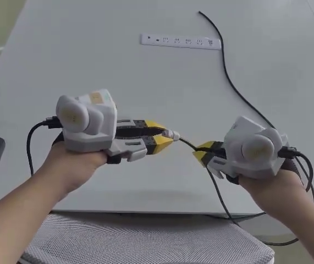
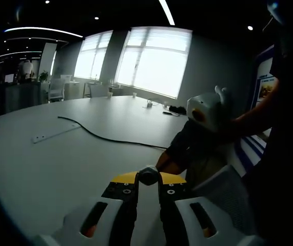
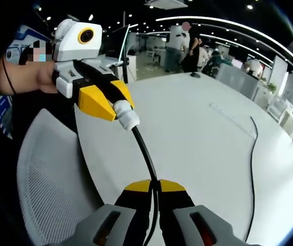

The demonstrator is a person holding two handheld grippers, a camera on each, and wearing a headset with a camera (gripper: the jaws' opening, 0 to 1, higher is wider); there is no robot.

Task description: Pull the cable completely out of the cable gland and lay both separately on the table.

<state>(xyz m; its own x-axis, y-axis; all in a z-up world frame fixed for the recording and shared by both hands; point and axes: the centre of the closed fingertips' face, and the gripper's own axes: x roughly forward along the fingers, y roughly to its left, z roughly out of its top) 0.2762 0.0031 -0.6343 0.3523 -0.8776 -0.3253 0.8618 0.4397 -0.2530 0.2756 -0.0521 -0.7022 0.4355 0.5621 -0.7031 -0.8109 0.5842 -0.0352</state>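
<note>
**A straight, slow pull**

The left tongs (image 1: 166, 136) are clamped on the small white plastic cable gland (image 1: 171, 133), above the near edge of the pale grey desk (image 1: 146, 82). The right tongs (image 1: 202, 151), at four o'clock from it, pinch the thin black cable (image 1: 187, 143). They should pull straight away, slowly, with the gland held steady.

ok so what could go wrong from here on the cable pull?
1. The gland sits right at the tips of the left gripper. A hard tug could pop it out of the jaws.
2. Both grippers work near the table edge, by the chair, so a dropped part may land off the table.
3. The cable trails below the right gripper and might snag.
</note>
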